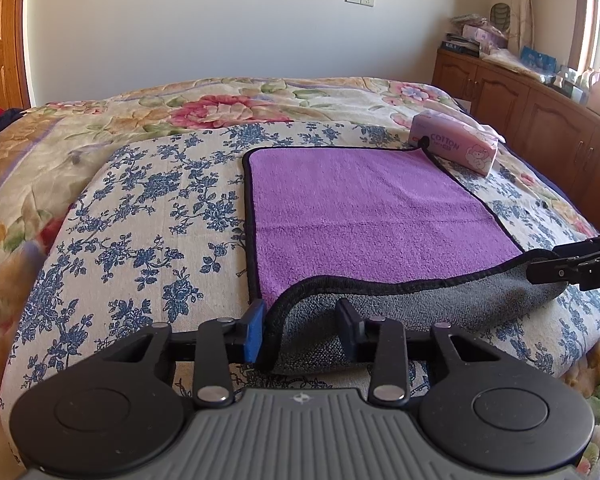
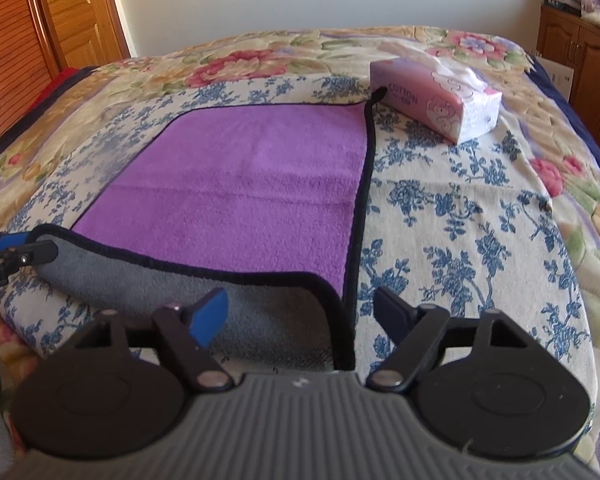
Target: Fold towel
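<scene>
Purple towel [image 1: 364,208] lies flat on the bed's blue-flowered cloth [image 1: 140,216], its near edge turned up with the grey underside showing. Left gripper [image 1: 300,320] and right gripper [image 2: 300,312] both stand released, fingers spread around the two near corners. Tissue pack [image 2: 440,100] touches the far corner.

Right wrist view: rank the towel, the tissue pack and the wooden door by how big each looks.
1. Towel, by far the most picture area, though it lies nearest the camera.
2. and 3. Tissue pack and wooden door look alike in area; the door is cropped and farther off, so I leave them unranked.
</scene>
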### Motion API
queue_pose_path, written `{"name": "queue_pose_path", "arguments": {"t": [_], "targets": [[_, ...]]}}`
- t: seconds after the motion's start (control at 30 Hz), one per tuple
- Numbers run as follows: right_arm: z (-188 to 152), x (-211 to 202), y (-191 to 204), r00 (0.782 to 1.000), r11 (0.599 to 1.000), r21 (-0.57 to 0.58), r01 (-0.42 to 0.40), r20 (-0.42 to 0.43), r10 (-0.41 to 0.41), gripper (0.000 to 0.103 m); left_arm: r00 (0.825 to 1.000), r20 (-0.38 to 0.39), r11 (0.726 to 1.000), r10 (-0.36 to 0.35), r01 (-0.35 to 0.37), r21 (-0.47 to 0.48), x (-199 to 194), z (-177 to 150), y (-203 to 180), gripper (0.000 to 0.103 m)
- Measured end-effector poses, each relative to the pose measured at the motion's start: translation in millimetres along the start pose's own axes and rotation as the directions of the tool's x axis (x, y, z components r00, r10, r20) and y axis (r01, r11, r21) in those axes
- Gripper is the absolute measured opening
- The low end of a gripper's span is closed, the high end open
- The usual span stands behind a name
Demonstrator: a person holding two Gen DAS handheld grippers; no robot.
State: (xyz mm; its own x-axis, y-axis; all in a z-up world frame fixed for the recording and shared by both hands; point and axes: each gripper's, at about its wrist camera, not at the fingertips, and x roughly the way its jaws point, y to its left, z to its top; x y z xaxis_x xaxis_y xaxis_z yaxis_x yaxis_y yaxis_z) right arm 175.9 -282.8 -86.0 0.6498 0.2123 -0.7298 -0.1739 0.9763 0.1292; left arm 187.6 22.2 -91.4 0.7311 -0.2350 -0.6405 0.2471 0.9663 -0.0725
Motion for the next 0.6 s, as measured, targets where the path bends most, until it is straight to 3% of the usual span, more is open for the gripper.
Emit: {"name": "queue_pose_path", "arguments": {"t": [0.3,0.6], "targets": [[0.6,1.6,-4.1,0.999,0.999,0.013,-0.032,-0.029,0.033,0.054,1.0,-0.006,1.0,0.003,-0.003,-0.004,0.6,-0.5,1.1,0.034],[1.3,1.4,-5.8,0.999,1.0,0.001,-0.013,-0.031,0.013,0.028,1.0,0.0,1.0,0.001,-0.001,0.006,-0.9,-0.7,-2.4,0.017]]}}
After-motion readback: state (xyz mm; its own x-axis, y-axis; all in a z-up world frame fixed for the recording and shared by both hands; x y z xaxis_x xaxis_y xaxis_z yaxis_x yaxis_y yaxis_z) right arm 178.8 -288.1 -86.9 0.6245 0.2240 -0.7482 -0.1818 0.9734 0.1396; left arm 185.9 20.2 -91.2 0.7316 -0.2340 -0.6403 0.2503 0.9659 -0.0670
